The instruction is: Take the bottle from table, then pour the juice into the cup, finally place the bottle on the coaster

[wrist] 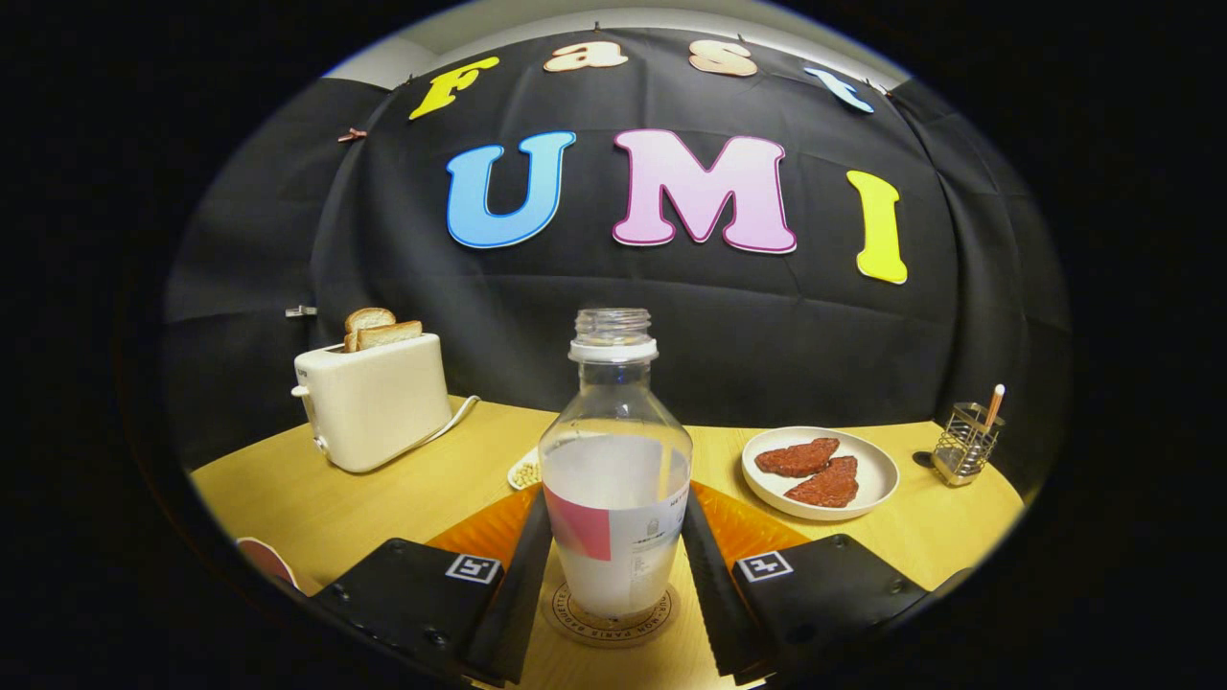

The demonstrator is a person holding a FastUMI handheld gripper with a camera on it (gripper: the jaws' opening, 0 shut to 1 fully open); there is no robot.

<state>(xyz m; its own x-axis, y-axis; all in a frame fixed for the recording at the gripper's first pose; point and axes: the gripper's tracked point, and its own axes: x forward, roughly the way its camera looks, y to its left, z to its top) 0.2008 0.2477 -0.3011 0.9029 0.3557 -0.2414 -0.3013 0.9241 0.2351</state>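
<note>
Tongs (613, 565) flank the bottle (614, 479) standing on coaster (611, 616).

I see a staged breakfast booth: black cloth wall (767, 316), wooden bench (383, 498), toaster (376, 402) with bread, plate (821, 471) of food.

You see a square coded marker (474, 567) on each side of your gripper (613, 503), whose fingers sit close against the bottle (613, 450). The bottle's label print is too small to read. The ring of lettering on the coaster (575, 615) is also illegible.
</note>
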